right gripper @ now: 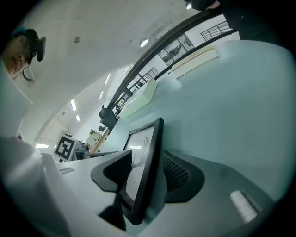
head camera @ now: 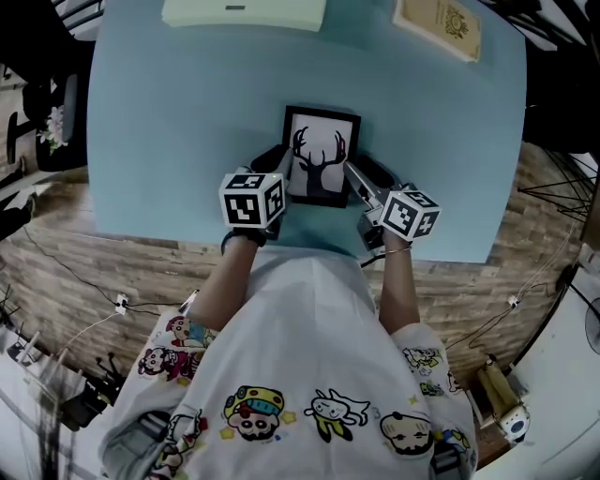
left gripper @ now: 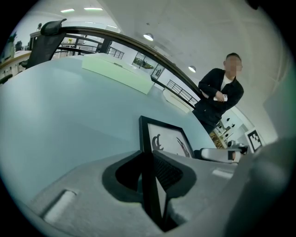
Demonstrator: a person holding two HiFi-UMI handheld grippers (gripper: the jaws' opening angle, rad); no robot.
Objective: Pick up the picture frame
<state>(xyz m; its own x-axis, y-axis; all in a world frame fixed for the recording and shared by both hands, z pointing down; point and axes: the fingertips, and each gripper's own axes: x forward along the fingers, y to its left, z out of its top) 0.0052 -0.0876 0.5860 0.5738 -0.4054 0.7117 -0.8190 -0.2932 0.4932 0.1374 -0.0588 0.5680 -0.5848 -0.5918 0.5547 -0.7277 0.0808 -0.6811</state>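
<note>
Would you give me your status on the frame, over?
Left tool shut on frame, left edge. Right tool open around right edge. Nothing blocking.

Head view: the picture's top edge cuts off the box (head camera: 246,11) and the book (head camera: 441,26) at the far edge of the worktop (head camera: 169,141). The left hand-held gripper (head camera: 278,167) and right hand-held gripper (head camera: 361,178) cover the near corners of the frame (head camera: 322,155).

Office-like lab hall: ceiling strip lights (left gripper: 81,9), railings (left gripper: 179,87), swivel chair (left gripper: 50,28).

I've got L gripper (head camera: 279,171) clamped on picture frame (head camera: 321,141) left edge; R gripper (head camera: 360,178) straddles right edge, jaws apart. Both angled down.
</note>
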